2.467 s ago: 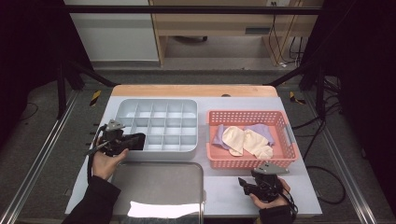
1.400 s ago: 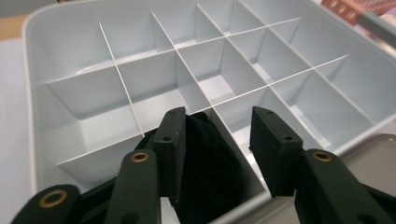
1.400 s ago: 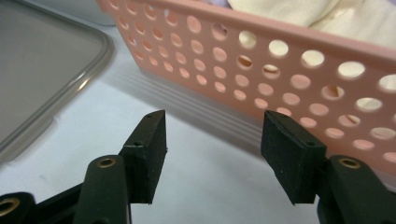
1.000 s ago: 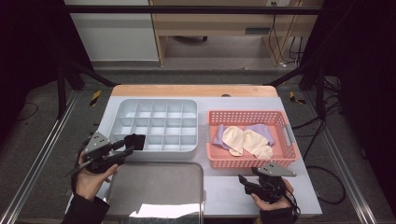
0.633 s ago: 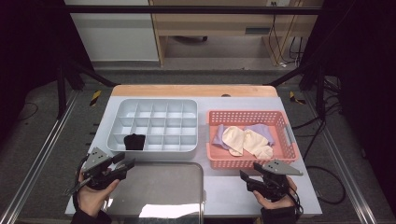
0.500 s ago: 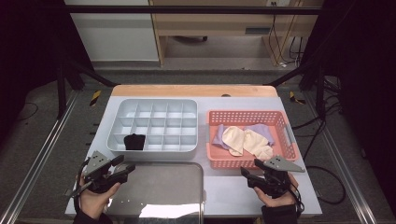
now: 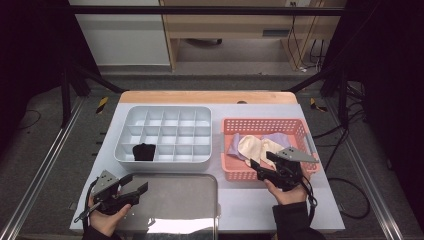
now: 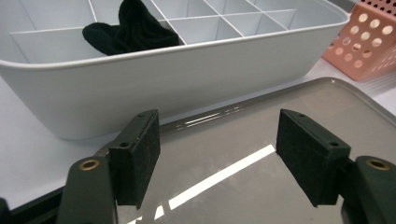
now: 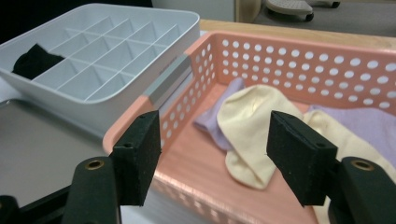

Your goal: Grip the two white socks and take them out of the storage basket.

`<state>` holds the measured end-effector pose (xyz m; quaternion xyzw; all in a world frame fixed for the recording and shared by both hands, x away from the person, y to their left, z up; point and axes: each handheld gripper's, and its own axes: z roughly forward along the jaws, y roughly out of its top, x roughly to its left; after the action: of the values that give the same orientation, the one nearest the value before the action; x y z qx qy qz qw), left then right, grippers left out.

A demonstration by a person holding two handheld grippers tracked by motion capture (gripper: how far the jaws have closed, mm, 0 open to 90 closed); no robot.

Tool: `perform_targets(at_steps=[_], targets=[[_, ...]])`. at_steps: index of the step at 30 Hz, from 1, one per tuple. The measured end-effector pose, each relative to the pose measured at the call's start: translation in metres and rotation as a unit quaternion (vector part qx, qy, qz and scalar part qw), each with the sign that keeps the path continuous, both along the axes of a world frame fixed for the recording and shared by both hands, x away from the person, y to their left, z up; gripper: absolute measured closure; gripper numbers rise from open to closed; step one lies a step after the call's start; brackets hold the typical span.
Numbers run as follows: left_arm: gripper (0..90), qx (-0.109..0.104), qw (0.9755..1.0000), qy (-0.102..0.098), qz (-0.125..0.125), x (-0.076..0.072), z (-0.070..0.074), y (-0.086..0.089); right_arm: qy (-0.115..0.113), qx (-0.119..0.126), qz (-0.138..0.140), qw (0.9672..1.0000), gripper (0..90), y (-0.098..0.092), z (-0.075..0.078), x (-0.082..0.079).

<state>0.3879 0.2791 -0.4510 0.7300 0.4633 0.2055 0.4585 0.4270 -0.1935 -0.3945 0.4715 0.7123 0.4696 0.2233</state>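
Observation:
A black sock [image 7: 144,151] [image 8: 126,30] lies bunched in a front-row compartment near the left end of the white divided tray [image 7: 165,161]. My left gripper [image 7: 137,182] [image 8: 217,158] hovers low over the metal tray [image 7: 175,200], short of the divided tray's front wall [image 8: 187,70]. Its jaws have just been opening, with nothing between them. My right gripper [image 7: 261,160] [image 9: 215,158] is open over the front rim of the pink basket [image 7: 227,150]. Its jaws have opened a little further and are empty. A cream sock [image 9: 252,126] and a lilac sock [image 9: 215,116] lie just beyond them.
The metal tray [image 8: 224,154] lies at the table's front edge, in front of the divided tray. The pink basket [image 8: 369,42] stands right of the divided tray, nearly touching it. More cream and lilac socks fill the basket's right part. The divided tray's other compartments hold nothing.
My left gripper let go of the black sock in its compartment, then drew back and down to the metal tray, opening wider. My right gripper rose and moved forward to the basket's front rim.

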Motion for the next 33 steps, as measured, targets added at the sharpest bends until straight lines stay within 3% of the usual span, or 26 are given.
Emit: perform_targets(at_steps=[6,12,21,28,33], targets=[[28.8,0.002,0.9999,0.013,0.002,0.001,-0.007,0.0,-0.007,-0.009,-0.012,0.9999,34.8,0.008,0.007,0.023],[29.4,0.004,0.9997,0.023,0.001,0.003,-0.012,0.001,-0.01,0.002,-0.026,0.9996,36.3,0.011,0.016,0.045],[30.6,0.009,0.9996,0.025,0.006,0.005,-0.015,0.002,-0.008,-0.007,-0.032,0.9994,38.0,0.018,0.032,0.076],[30.0,0.008,0.9996,0.026,0.011,0.005,-0.016,0.004,0.001,-0.02,-0.044,0.9988,38.0,0.027,0.03,0.099],[29.4,0.01,0.9994,0.029,0.012,0.006,-0.017,0.004,0.019,-0.028,-0.05,0.9982,38.9,0.032,0.021,0.111]])
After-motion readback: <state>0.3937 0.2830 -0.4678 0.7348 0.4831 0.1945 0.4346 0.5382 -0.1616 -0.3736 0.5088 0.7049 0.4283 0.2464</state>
